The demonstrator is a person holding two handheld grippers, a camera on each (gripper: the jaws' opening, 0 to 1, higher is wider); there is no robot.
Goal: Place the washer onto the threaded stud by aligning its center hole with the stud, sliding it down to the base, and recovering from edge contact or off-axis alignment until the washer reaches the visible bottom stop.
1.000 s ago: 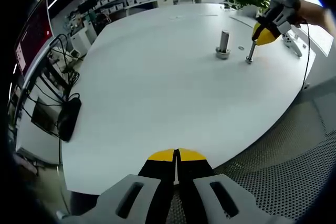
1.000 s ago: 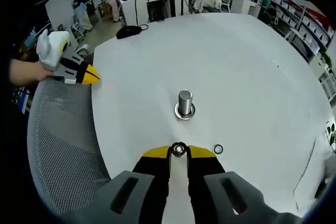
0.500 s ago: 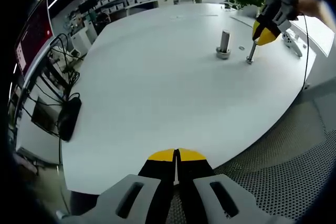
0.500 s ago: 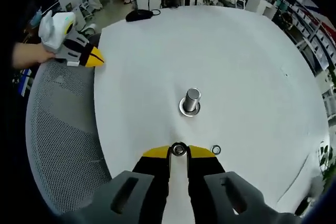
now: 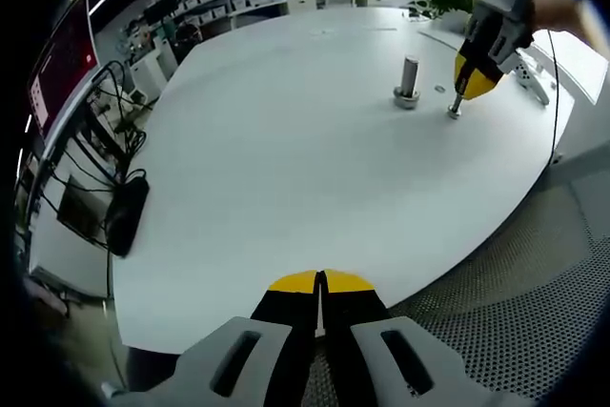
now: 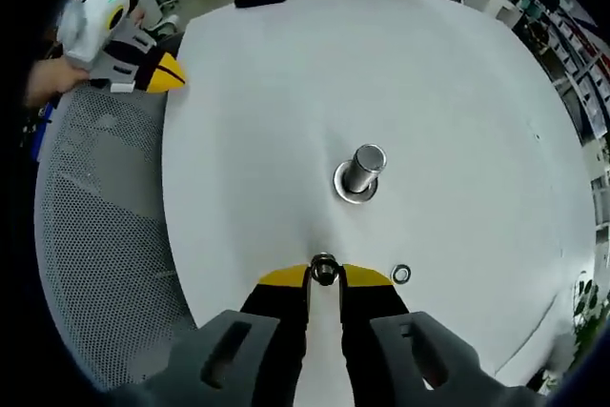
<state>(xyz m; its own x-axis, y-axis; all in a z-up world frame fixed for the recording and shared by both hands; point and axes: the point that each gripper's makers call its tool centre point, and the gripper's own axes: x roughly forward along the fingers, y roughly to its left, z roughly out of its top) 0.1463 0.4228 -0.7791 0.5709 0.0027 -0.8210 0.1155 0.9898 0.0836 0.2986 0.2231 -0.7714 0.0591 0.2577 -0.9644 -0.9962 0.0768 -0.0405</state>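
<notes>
right gripper [image 6: 324, 274] fingers clenched on a threaded stud [image 6: 324, 270] standing on the white table [image 6: 267, 121]; washer [image 6: 400, 274] flat just beside; metal post [image 6: 362, 171] on its base beyond. left gripper [image 5: 321, 281] fingers pressed together, grasping nothing, at table edge.
</notes>
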